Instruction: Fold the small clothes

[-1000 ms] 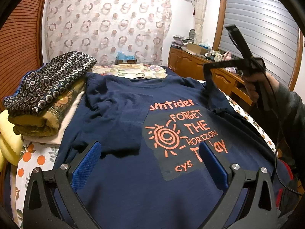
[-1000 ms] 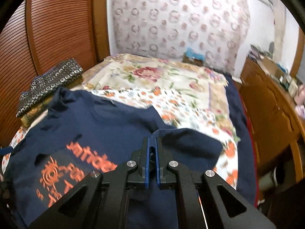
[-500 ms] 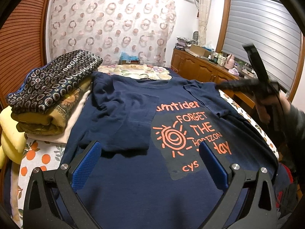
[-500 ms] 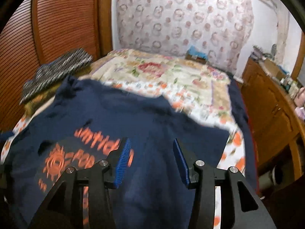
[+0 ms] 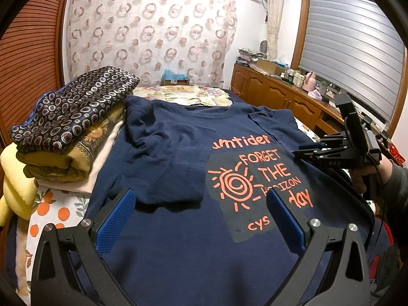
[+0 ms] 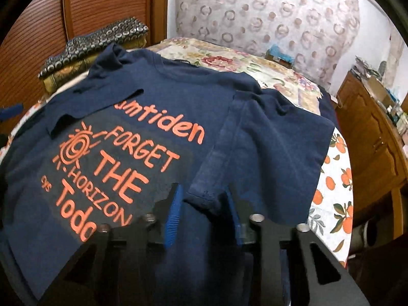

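Note:
A navy T-shirt (image 5: 183, 232) with orange print lies face up on the bed; it also shows in the right wrist view (image 6: 142, 107). Its left sleeve (image 5: 168, 163) is folded in over the chest. Its right sleeve (image 6: 265, 142) lies folded in over the shirt's right side. My left gripper (image 5: 201, 216) is open and empty above the shirt's lower part. My right gripper (image 6: 204, 204) is open, its jaws astride the corner of the right sleeve without gripping it. It also shows at the right of the left wrist view (image 5: 306, 150).
A stack of folded clothes (image 5: 68, 122) with a patterned dark piece on top stands left of the shirt. A floral bedspread (image 6: 331, 186) covers the bed. A wooden cabinet (image 5: 275, 94) with clutter runs along the right wall. A curtain (image 5: 150, 33) hangs behind.
My right gripper was shut on the right sleeve, laid it over the shirt, opened and let go. It then dropped lower beside the shirt. The left gripper stayed open and barely moved.

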`<state>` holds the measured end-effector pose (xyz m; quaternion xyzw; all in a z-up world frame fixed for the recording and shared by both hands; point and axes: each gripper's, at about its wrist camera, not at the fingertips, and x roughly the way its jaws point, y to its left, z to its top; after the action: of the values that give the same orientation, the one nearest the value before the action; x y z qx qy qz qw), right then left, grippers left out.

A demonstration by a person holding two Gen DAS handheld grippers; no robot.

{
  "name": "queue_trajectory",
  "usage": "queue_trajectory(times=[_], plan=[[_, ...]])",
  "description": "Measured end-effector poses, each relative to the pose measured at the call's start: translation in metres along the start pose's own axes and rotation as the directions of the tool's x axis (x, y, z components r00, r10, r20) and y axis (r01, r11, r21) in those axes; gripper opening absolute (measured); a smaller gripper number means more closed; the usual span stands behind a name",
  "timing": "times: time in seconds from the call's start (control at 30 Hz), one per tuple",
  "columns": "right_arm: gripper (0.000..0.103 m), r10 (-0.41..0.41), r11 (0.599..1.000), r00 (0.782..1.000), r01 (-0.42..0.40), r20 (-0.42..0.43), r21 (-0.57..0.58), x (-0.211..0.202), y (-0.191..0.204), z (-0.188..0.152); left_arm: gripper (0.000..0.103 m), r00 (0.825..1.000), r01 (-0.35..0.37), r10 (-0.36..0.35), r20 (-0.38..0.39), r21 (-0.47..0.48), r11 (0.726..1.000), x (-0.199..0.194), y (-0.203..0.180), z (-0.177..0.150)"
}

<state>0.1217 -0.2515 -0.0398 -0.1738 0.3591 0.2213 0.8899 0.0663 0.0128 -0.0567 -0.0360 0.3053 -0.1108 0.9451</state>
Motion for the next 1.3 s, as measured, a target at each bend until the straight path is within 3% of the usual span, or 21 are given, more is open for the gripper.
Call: queue_trajectory(times=[0.07, 0.3, 0.33, 0.47, 0.57, 0.7, 0.77, 0.93, 1.3], plan=[[0.011, 0.000, 1.000, 1.000, 0.000, -0.002, -0.011, 0.001, 0.002, -0.003, 0.103, 1.000, -0.002, 0.002, 0.001, -0.001, 1.000, 0.000, 0.001, 0.000], [0.010, 0.040, 0.999, 0.999, -0.039, 0.030, -0.004, -0.019, 0.003, -0.012, 0.103, 1.000, -0.011, 0.011, 0.006, -0.012, 1.000, -0.001, 0.008, 0.002], [0.011, 0.034, 0.999, 0.999, -0.033, 0.034, -0.010, -0.021, 0.003, -0.014, 0.103, 1.000, -0.014, 0.014, 0.008, -0.012, 1.000, -0.001, 0.009, 0.004], [0.043, 0.043, 0.999, 0.998, -0.044, 0.041, 0.016, -0.026, -0.003, -0.020, 0.103, 0.999, -0.032, 0.032, 0.013, 0.003, 0.999, 0.000, 0.015, 0.012], [0.059, 0.029, 0.998, 0.998, -0.032, 0.064, 0.045, -0.028, -0.013, -0.018, 0.103, 0.999, -0.053, 0.052, 0.013, 0.027, 0.998, 0.006, 0.023, 0.024], [0.060, -0.020, 0.995, 0.997, 0.012, 0.074, 0.102, -0.022, -0.035, -0.012, 0.094, 0.998, -0.070, 0.070, -0.005, 0.072, 0.995, 0.023, 0.035, 0.048], [0.060, -0.059, 0.991, 0.996, 0.050, 0.068, 0.125, -0.013, -0.047, -0.009, 0.081, 0.997, -0.069, 0.072, -0.027, 0.081, 0.994, 0.033, 0.041, 0.060], [0.060, -0.104, 0.977, 0.993, 0.092, 0.054, 0.193, 0.011, -0.077, -0.001, 0.064, 0.991, -0.093, 0.102, -0.087, 0.101, 0.990, 0.065, 0.051, 0.083], [0.061, -0.083, 0.973, 0.996, 0.073, 0.036, 0.219, 0.056, -0.101, 0.017, 0.062, 0.967, -0.166, 0.185, -0.176, 0.117, 0.979, 0.125, 0.069, 0.118]])
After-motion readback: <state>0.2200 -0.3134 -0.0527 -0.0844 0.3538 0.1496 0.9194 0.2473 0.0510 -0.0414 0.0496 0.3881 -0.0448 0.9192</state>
